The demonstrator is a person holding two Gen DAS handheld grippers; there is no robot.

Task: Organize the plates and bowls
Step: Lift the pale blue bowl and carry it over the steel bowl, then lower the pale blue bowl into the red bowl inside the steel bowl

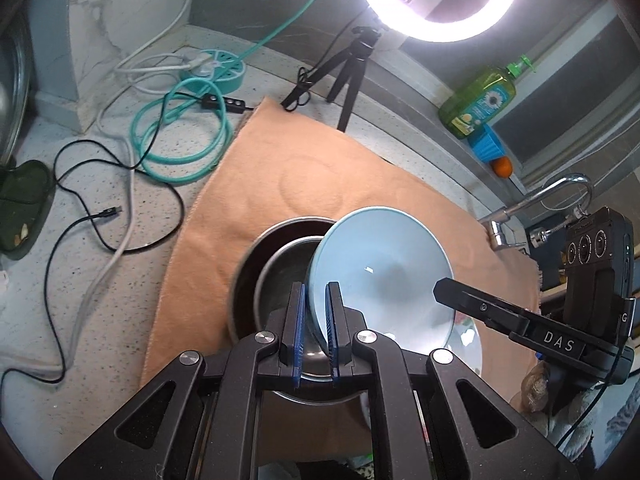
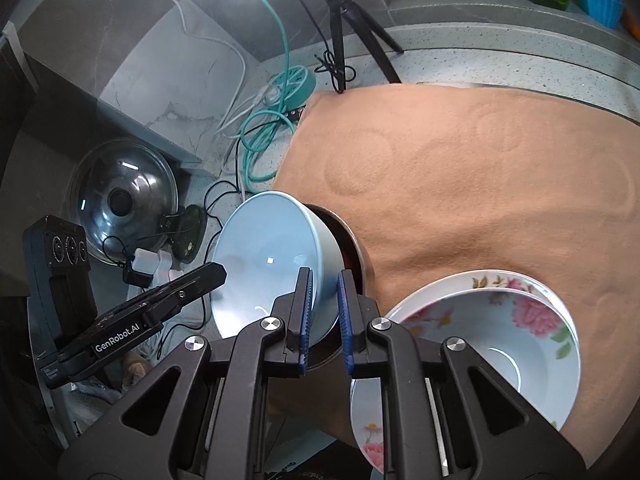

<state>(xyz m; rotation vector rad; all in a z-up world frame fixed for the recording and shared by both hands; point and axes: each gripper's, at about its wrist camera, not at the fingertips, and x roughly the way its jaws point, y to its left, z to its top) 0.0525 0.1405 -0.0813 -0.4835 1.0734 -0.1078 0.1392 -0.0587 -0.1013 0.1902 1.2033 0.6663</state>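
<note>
Speckled counter [image 1: 60, 280] carries an orange cloth [image 1: 256, 184]. Left wrist view: left gripper [image 1: 316, 312] pinches the light-blue bowl [image 1: 384, 256] rim, bowl tilted above nested steel bowls [image 1: 276, 264] on the cloth. Right wrist view: right gripper [image 2: 324, 304] pinches the opposite rim; floral plates [image 2: 500, 320] sit beside the bowl, on the cloth.

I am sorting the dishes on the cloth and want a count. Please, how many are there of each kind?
Light blue bowl: 1
Steel bowls, nested: 2
Floral bowl: 1
Floral plate: 1
Total: 5
</note>
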